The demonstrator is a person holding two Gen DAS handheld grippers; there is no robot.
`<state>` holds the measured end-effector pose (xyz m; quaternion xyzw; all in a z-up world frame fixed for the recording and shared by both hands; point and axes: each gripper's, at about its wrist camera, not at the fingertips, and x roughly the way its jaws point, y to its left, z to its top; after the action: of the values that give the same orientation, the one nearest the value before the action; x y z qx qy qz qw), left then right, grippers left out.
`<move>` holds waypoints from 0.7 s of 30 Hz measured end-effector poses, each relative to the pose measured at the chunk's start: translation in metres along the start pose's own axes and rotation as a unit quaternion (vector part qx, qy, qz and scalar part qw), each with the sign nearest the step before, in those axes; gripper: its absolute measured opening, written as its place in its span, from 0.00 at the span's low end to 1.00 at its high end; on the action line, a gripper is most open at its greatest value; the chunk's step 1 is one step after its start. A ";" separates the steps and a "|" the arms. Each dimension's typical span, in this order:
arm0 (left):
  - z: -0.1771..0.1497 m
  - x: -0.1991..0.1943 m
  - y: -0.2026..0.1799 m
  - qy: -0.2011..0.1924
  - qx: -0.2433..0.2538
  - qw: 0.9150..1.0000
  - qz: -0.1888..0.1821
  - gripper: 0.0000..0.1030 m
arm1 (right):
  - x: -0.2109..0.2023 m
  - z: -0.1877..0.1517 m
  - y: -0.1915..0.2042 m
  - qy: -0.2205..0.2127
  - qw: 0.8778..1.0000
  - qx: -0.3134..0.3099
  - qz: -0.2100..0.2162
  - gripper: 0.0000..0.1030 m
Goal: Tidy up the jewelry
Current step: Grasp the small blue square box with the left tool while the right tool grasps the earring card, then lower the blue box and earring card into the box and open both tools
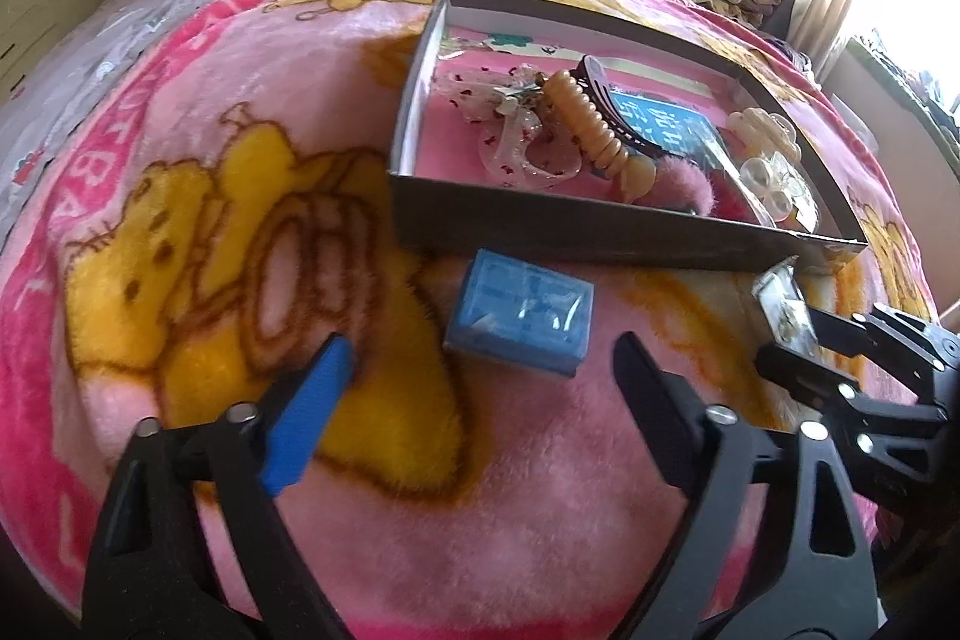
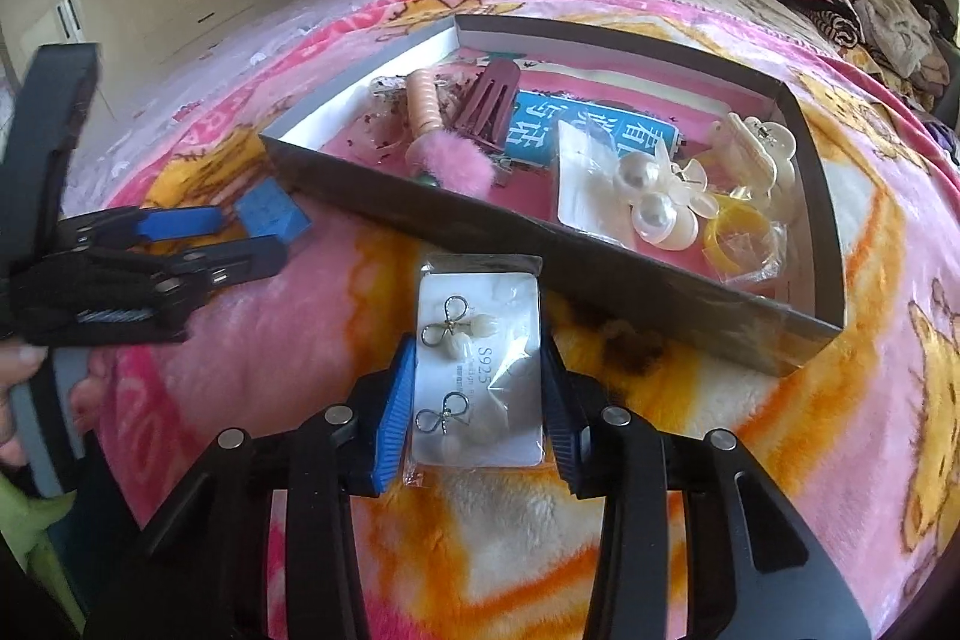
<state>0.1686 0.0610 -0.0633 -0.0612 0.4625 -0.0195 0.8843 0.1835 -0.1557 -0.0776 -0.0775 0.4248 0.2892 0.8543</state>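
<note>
Left wrist view: the left gripper [image 1: 480, 358] stands open over the blanket [image 1: 180, 244], with the blue box [image 1: 521, 319] lying between and just beyond its fingertips, untouched, close to the tray [image 1: 570, 226] of hair clips. Right wrist view: the right gripper [image 2: 477, 388] clamps the earring card [image 2: 480, 370] by its two long edges, the card's far end touching the tray's near wall.
</note>
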 end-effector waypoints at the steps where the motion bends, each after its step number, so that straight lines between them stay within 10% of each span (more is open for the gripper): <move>1: 0.000 0.001 -0.001 0.001 0.001 1.000 -0.001 0.65 | -0.003 0.000 0.000 -0.002 1.000 -0.001 0.002 0.37; 4: 0.004 0.005 -0.006 0.000 0.012 1.000 -0.003 0.37 | -0.012 -0.001 0.003 -0.009 1.000 -0.004 0.005 0.37; 21: 0.036 -0.033 -0.031 -0.067 0.024 0.997 -0.029 0.36 | -0.048 0.031 -0.052 -0.081 0.995 0.042 -0.042 0.37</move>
<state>0.1798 0.0364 -0.0120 -0.0547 0.3992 -0.0526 0.9137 0.2110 -0.2068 -0.0269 -0.0358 0.3623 0.2406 0.8998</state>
